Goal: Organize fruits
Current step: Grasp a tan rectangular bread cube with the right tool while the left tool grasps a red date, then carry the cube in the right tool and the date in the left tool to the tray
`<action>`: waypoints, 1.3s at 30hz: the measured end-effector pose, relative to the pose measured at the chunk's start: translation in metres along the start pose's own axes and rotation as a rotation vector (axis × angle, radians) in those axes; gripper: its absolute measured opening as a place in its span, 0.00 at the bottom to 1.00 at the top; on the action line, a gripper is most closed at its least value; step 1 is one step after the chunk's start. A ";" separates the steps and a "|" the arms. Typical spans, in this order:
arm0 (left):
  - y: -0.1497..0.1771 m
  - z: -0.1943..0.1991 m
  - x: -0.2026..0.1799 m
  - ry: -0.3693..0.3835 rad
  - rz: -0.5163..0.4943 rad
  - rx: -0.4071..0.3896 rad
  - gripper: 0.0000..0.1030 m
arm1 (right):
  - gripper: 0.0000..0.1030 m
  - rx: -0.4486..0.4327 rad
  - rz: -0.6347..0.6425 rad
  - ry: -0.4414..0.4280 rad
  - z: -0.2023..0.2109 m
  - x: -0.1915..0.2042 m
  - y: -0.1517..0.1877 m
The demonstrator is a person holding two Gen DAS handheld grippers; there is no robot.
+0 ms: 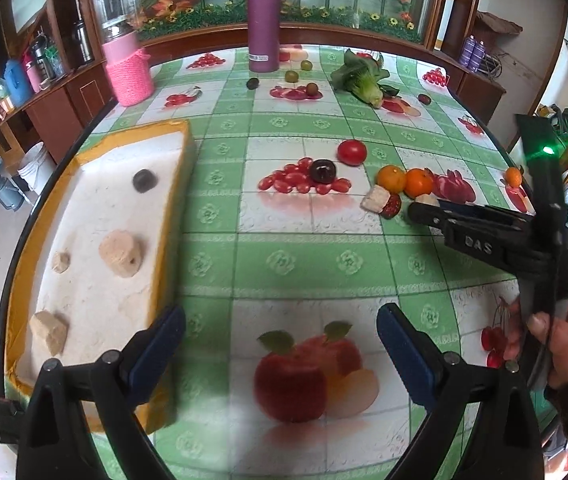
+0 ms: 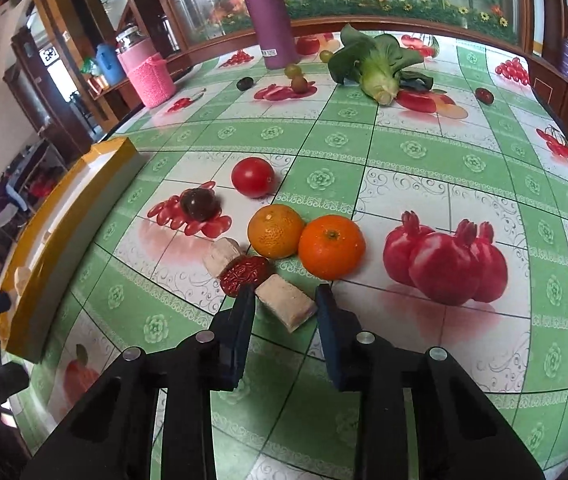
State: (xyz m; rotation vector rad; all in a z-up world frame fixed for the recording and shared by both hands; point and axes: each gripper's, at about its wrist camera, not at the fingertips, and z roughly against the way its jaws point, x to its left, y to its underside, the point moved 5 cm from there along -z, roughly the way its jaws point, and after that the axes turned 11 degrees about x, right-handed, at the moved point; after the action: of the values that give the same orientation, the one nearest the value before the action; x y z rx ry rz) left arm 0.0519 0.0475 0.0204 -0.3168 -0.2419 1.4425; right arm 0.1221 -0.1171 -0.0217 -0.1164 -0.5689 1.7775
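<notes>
Flanking a pale block [image 2: 286, 306], right tongs [image 2: 286, 300] parted, not clenched on it. Landmark: two oranges [image 2: 331, 246]. Touching block: red date [image 2: 244, 275]; beside date, second pale piece [image 2: 222, 257]. Beyond oranges: tomato [image 2: 253, 177], dark plum [image 2: 199, 203], bok choy [image 2: 376, 66], purple flask [image 2: 266, 12]. Left of them: yellow-rimmed tray [image 1: 132, 220] on desk [image 1: 304, 252]. Left tongs [image 1: 280, 344] released, over bare cloth.
</notes>
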 end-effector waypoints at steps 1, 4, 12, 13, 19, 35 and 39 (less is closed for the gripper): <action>-0.005 -0.004 -0.005 0.005 -0.005 0.003 0.95 | 0.29 -0.008 -0.006 -0.001 0.004 -0.003 0.001; -0.023 -0.018 -0.023 0.044 -0.024 0.002 0.95 | 0.29 -0.027 -0.015 0.021 0.022 -0.013 0.018; -0.068 -0.060 -0.069 0.116 -0.071 -0.002 0.82 | 0.30 -0.016 -0.050 0.034 0.038 -0.035 0.043; -0.072 -0.066 -0.073 0.118 -0.079 -0.003 0.80 | 0.30 -0.015 -0.064 0.024 0.038 -0.039 0.045; -0.077 -0.080 -0.082 0.185 -0.118 0.018 0.43 | 0.30 -0.028 -0.079 0.001 0.039 -0.041 0.043; -0.020 -0.043 -0.074 0.298 -0.246 0.047 0.61 | 0.30 -0.008 -0.113 -0.017 0.037 -0.047 0.050; -0.009 -0.041 -0.085 0.299 -0.318 0.045 0.61 | 0.30 -0.005 -0.118 -0.013 0.036 -0.048 0.051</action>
State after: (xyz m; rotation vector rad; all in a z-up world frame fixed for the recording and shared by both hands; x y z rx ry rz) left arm 0.0649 -0.0404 -0.0122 -0.4317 -0.0137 1.0699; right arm 0.0780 -0.1821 -0.0221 -0.0732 -0.5777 1.6632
